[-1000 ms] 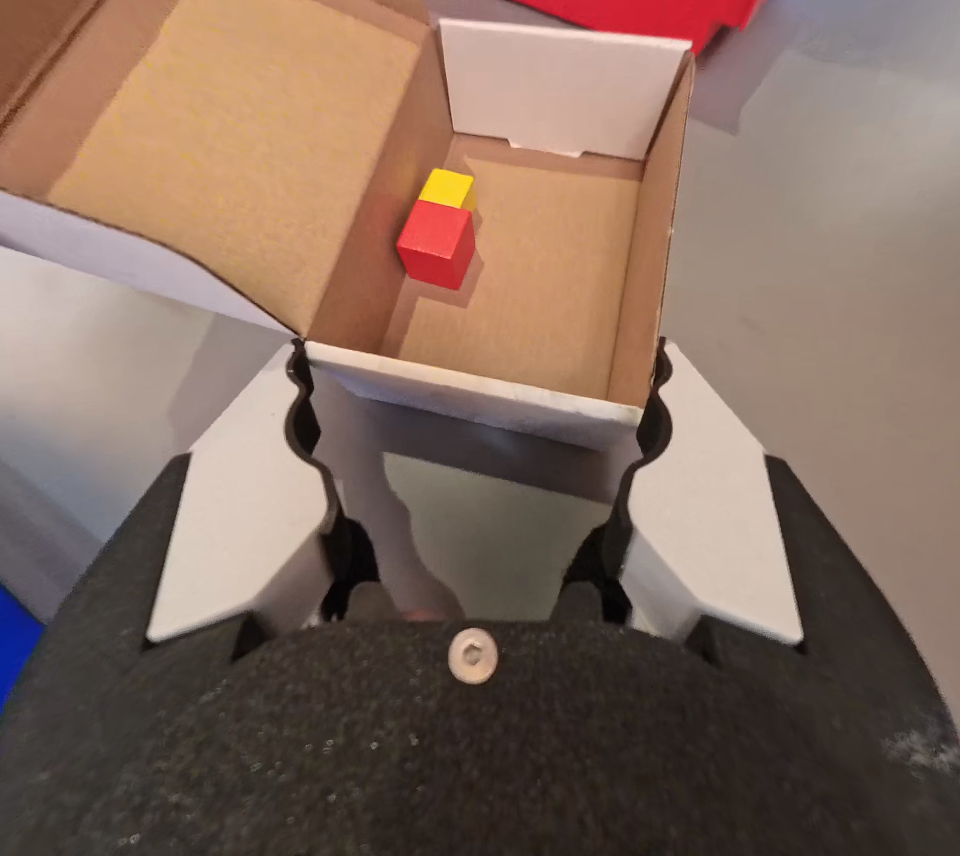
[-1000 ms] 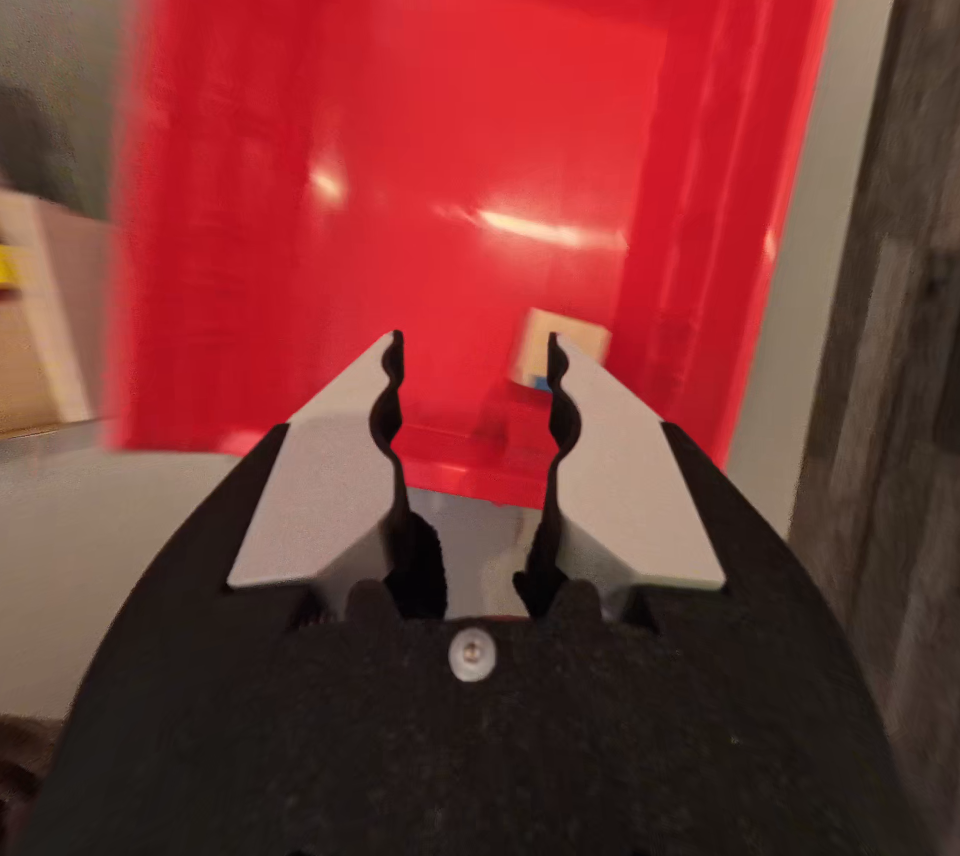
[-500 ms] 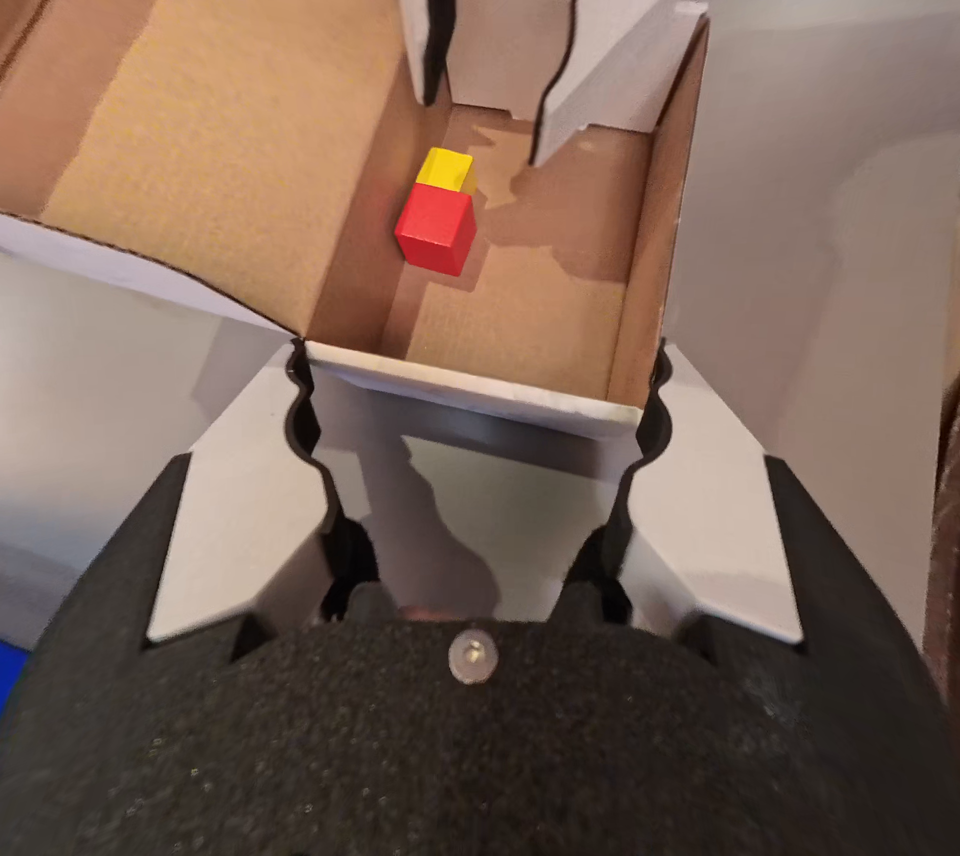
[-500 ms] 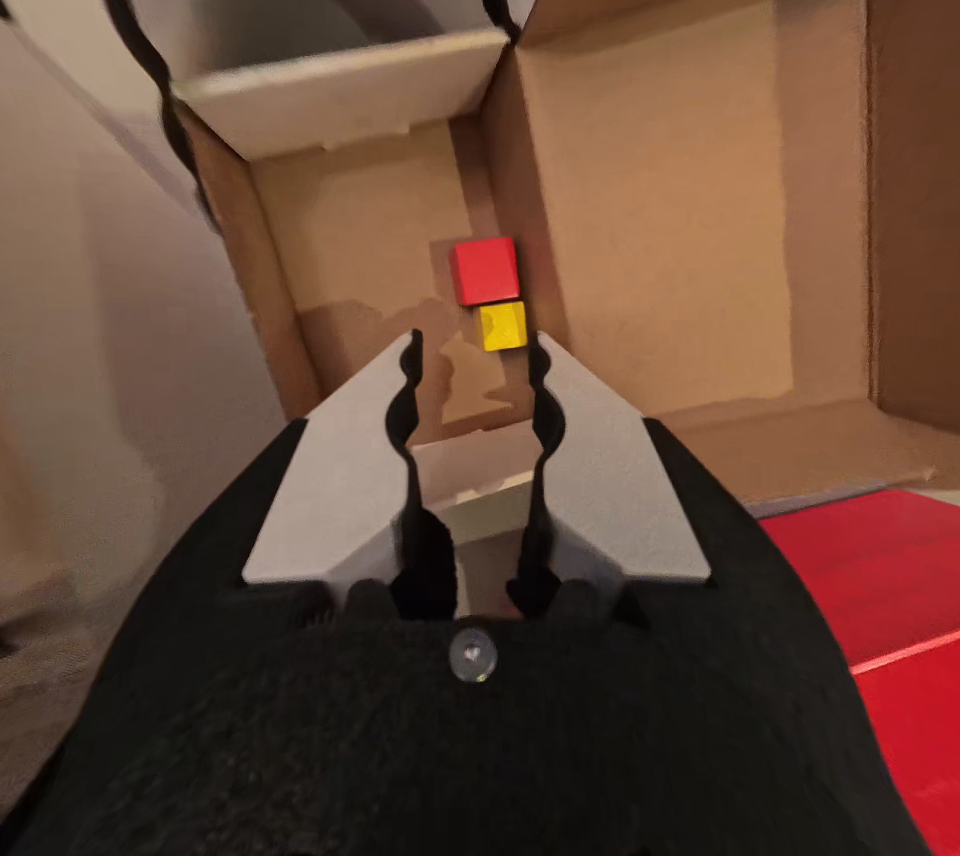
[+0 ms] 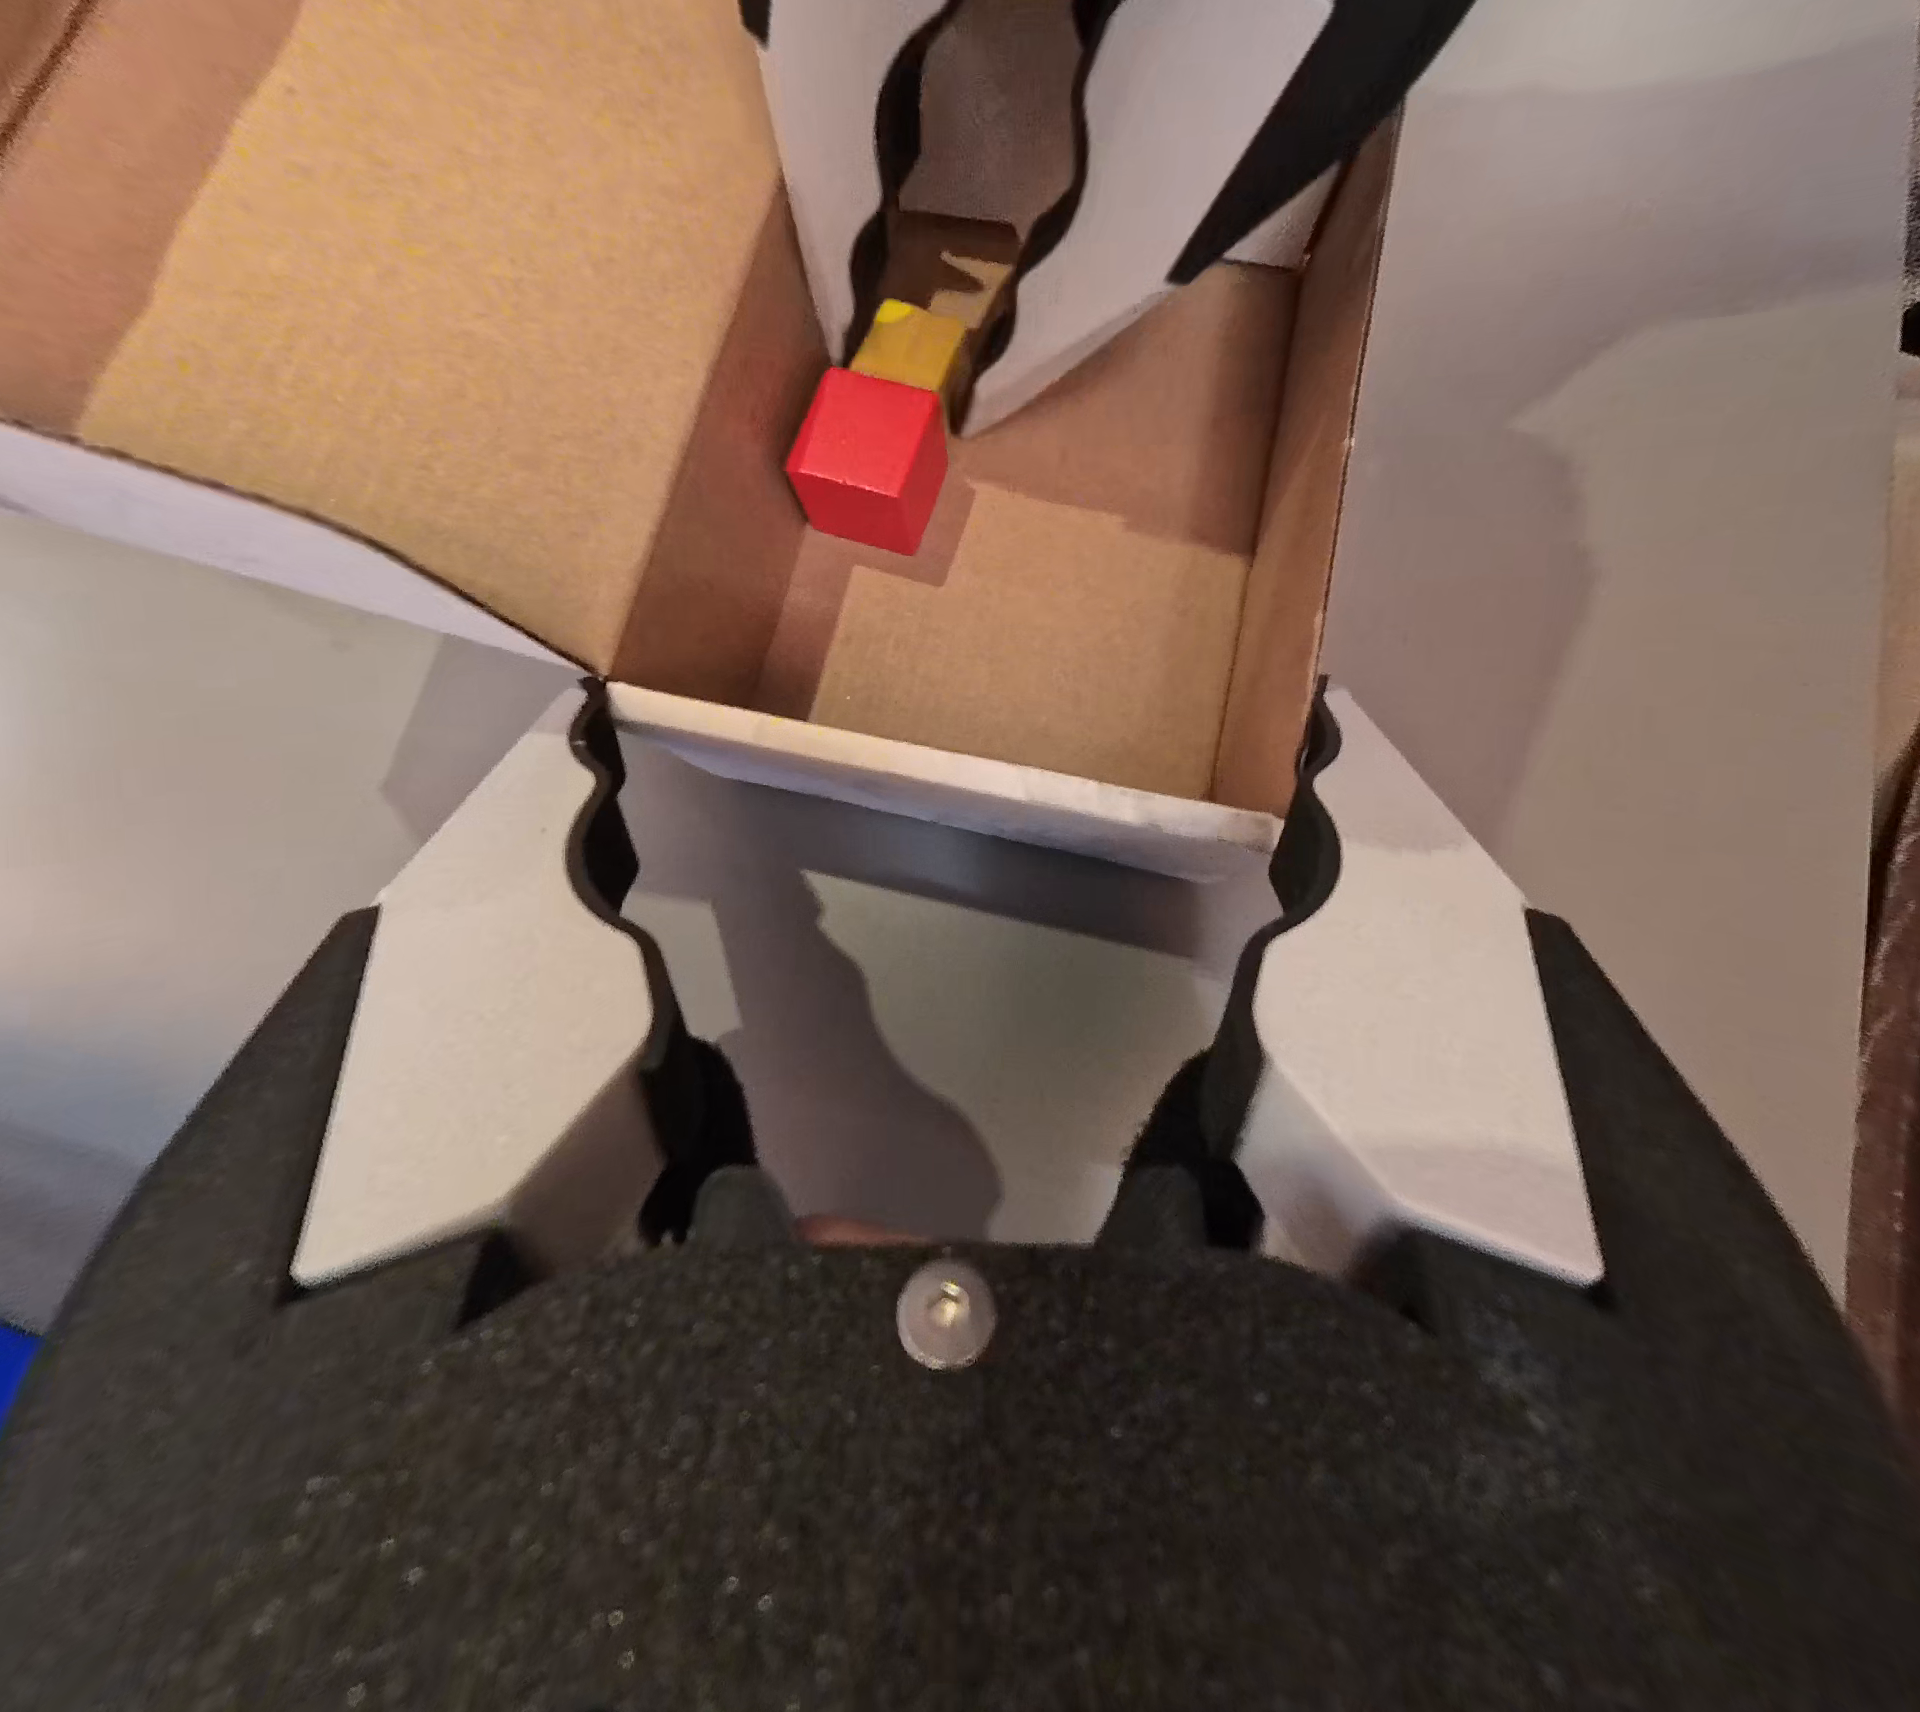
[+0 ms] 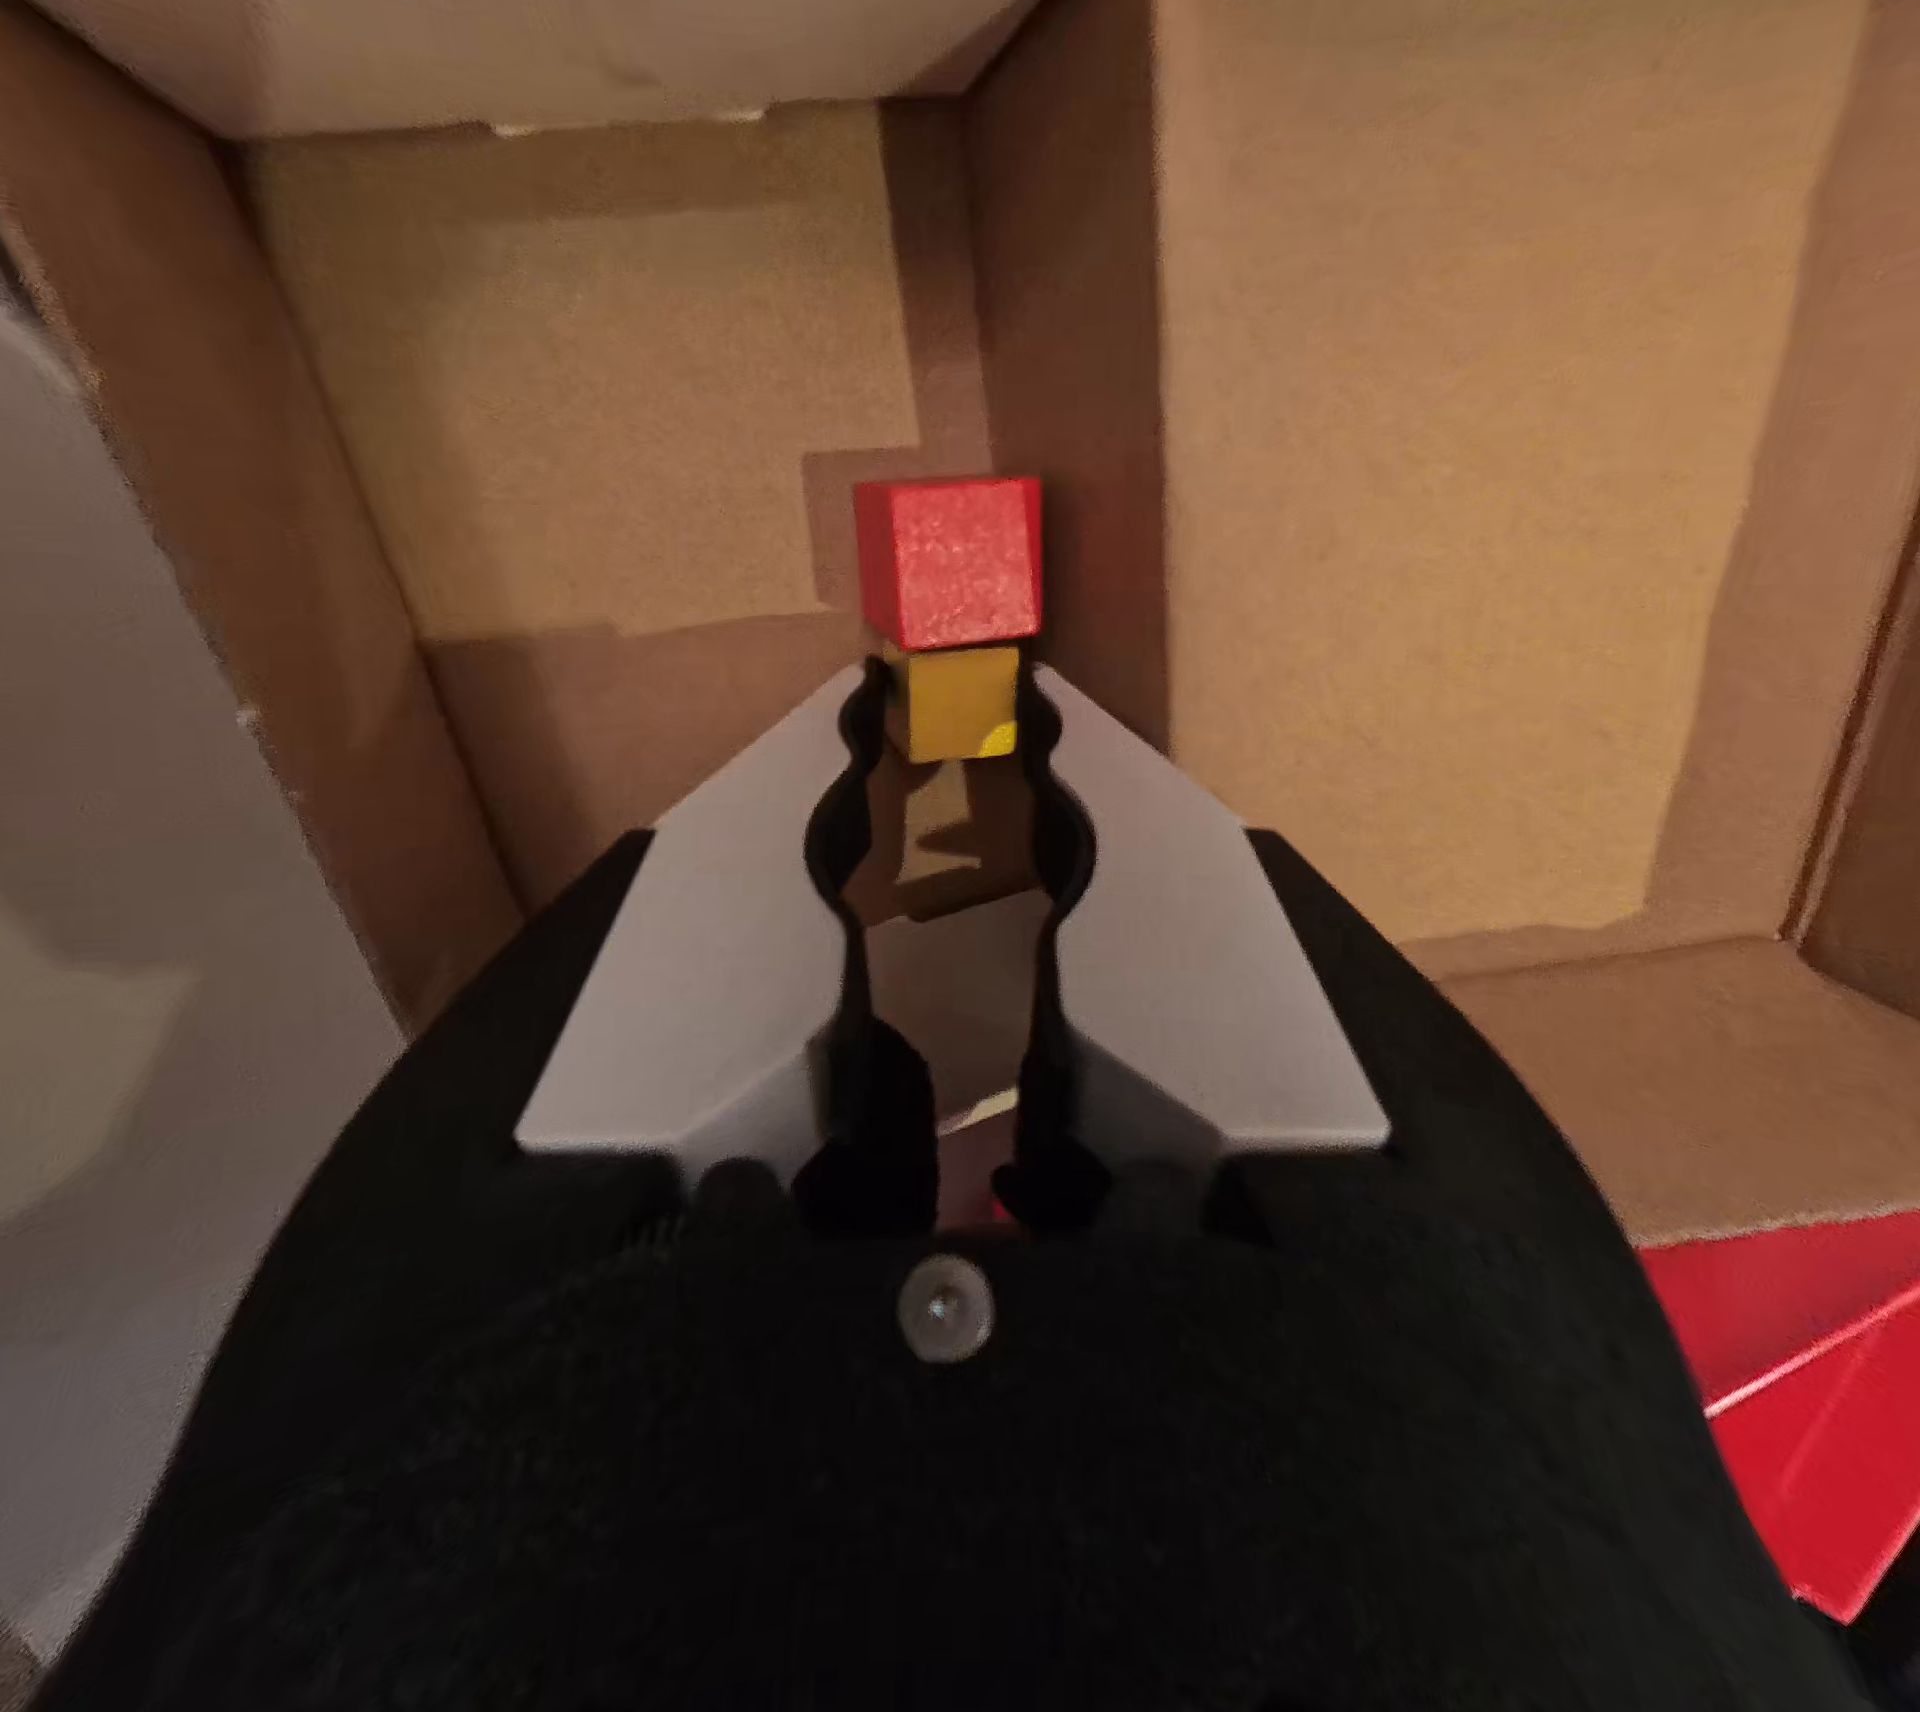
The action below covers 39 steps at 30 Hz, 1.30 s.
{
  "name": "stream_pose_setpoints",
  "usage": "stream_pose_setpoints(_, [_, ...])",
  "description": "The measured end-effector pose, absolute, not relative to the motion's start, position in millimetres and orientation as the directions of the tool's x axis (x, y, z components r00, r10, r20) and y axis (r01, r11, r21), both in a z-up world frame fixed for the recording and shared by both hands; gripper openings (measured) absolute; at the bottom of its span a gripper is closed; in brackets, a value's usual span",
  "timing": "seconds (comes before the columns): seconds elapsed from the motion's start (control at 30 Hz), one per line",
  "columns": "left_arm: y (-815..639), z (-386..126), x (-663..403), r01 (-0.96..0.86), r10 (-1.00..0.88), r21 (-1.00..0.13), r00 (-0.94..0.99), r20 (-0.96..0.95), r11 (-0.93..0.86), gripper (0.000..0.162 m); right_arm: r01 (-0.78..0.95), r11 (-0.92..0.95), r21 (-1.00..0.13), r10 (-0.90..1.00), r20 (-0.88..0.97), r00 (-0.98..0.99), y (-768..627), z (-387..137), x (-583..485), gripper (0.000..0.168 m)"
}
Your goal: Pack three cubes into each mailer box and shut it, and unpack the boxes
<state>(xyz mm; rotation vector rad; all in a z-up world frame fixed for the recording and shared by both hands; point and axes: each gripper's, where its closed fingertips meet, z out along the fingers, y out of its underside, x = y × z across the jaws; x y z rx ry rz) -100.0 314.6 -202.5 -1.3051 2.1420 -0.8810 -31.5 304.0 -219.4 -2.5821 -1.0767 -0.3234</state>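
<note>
Grey tabletop [image 5: 260, 831], open mailer box [image 5: 935, 789], right tongs [image 6: 951, 706] straddling yellow cube [image 6: 951, 701]

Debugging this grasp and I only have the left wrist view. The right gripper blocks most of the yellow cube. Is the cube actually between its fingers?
Observer: Yes. In the right wrist view the yellow cube sits between the right gripper's fingers, one on each side.
Operator: Clamped?
Observer: Cannot tell. Only thin dark slivers show between the finger edges and the cube's sides.
Operator: Is the red cube clear of it?
Observer: No. The red cube sits flush against the yellow cube's far face, just past the fingertips.
Operator: Any third cube behind the gripper?
Observer: None shows on the box floor in that view.
</note>
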Motion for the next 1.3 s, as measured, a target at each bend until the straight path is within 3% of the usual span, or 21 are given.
stream_pose_setpoints(0.23, [315.1,-202.5,-99.9,-0.598,-0.908,-0.734,-0.414,-0.062,0.323,0.125,0.690,-0.673,-0.266,0.619,0.307,0.722,293.8,-201.3,-39.0,0.023])
stream_pose_setpoints(0.47, [314.7,-202.3,-98.8,-0.590,-0.909,-0.741,-0.412,-0.067,0.322,0.125,0.498,-0.643,-0.582,0.330,0.376,0.866,257.7,-58.9,7.9,0.022])
stream_pose_setpoints(0.57, [314.2,-202.2,-97.5,-0.590,-0.908,-0.741,-0.413,-0.065,0.322,0.125,0.371,-0.689,-0.622,0.165,0.364,0.917,227.4,-28.0,71.4,0.022])
stream_pose_setpoints(0.63, [313.7,-202.2,-96.6,-0.590,-0.908,-0.740,-0.414,-0.065,0.322,0.125,0.250,-0.766,-0.592,0.095,0.280,0.955,206.2,-41.5,109.0,0.022])
stream_pose_setpoints(0.73, [312.5,-202.3,-95.7,-0.593,-0.908,-0.737,-0.414,-0.066,0.324,0.125,0.071,-0.906,-0.418,0.015,0.137,0.990,175.8,-91.6,147.0,0.022])
stream_pose_setpoints(1.03, [307.4,-202.4,-94.6,-0.592,-0.910,-0.739,-0.410,-0.067,0.321,0.125,0.181,-0.983,-0.020,0.180,0.043,0.983,173.7,-198.0,173.0,0.022])
stream_pose_setpoints(1.2, [306.2,-202.3,-95.3,-0.590,-0.911,-0.743,-0.408,-0.065,0.317,0.125,0.222,-0.973,0.065,0.226,0.065,0.972,168.8,-215.3,187.1,0.022])
stream_pose_setpoints(1.3, [306.0,-202.4,-95.7,-0.590,-0.911,-0.744,-0.407,-0.062,0.314,0.125,0.259,-0.964,0.055,0.264,0.102,0.959,169.6,-219.2,191.2,0.021])
